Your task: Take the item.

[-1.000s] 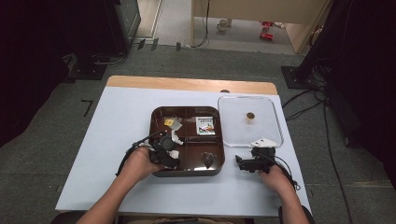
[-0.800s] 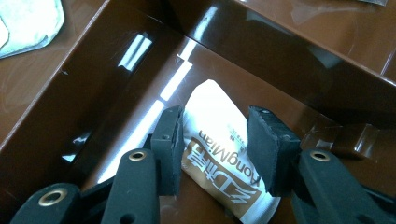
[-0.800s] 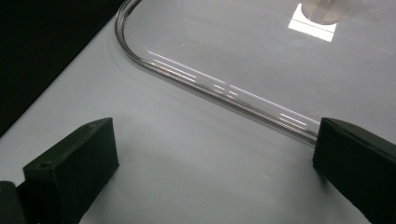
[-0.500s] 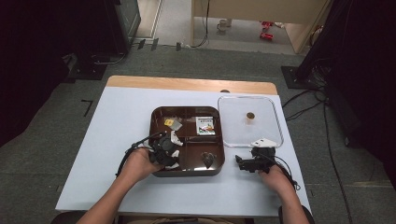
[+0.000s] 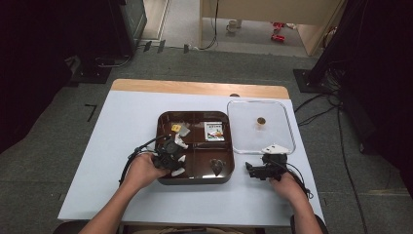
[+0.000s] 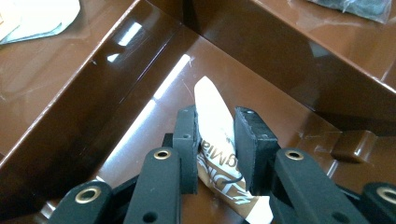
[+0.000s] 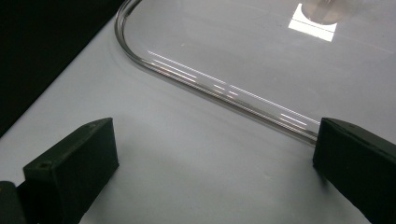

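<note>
A brown tray (image 5: 195, 113) with several compartments sits mid-table. My left gripper (image 5: 173, 155) reaches into its front left compartment. In the left gripper view, the left gripper (image 6: 217, 119) has just been closing its jaws, and they now pinch a white and brown printed sachet (image 6: 211, 98) that stands on the tray floor (image 6: 261, 93). My right gripper (image 5: 260, 168) rests on the table to the right of the tray, just in front of a clear lid (image 5: 272, 134). The right gripper (image 7: 215, 154) is open with bare table between its jaws.
The back compartments hold a printed packet (image 5: 214, 130) and small yellow and grey packets (image 5: 179, 129). A dark wrapped piece (image 5: 217, 165) lies in the front right compartment. The clear lid has a small knob (image 5: 261, 120). Cables trail from both grippers.
The left hand has shifted only slightly over the tray's front left compartment. The right hand and its gripper have stayed where they were.
</note>
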`<state>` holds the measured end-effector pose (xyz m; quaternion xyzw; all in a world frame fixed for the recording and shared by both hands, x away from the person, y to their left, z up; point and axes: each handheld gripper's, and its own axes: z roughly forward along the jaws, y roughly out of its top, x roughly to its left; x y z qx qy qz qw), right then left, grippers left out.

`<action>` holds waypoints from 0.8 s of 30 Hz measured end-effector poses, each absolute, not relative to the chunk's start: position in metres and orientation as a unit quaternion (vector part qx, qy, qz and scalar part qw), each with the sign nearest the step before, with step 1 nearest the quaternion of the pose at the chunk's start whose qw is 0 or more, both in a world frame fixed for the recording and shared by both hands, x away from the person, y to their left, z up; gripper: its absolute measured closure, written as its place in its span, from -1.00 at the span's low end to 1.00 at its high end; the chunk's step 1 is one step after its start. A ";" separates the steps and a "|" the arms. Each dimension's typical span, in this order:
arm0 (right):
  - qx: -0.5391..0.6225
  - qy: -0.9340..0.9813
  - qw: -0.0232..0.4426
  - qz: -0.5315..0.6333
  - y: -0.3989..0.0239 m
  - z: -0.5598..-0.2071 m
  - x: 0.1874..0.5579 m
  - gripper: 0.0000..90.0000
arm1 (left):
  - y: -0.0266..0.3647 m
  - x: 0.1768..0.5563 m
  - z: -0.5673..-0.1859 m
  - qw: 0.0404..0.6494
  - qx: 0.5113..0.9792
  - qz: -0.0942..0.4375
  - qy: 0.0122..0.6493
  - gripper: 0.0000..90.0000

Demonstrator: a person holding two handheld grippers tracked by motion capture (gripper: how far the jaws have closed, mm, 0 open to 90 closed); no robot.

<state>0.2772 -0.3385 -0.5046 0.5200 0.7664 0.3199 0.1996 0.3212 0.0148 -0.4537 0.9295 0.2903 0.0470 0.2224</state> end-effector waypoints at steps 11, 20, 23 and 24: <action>0.520 0.766 0.200 0.320 -0.339 -0.505 0.277 -1.00 | 0.019 0.324 -0.431 0.249 0.925 0.035 0.285 0.62; 0.520 0.766 0.200 0.320 -0.339 -0.505 0.277 -1.00 | 0.030 0.326 -0.412 0.266 0.918 0.037 0.290 0.64; 0.520 0.766 0.200 0.320 -0.338 -0.505 0.277 -1.00 | 0.035 0.326 -0.403 0.274 0.916 0.039 0.290 0.64; 0.520 0.766 0.200 0.320 -0.339 -0.505 0.277 -1.00 | 0.037 0.326 -0.400 0.276 0.915 0.042 0.290 0.64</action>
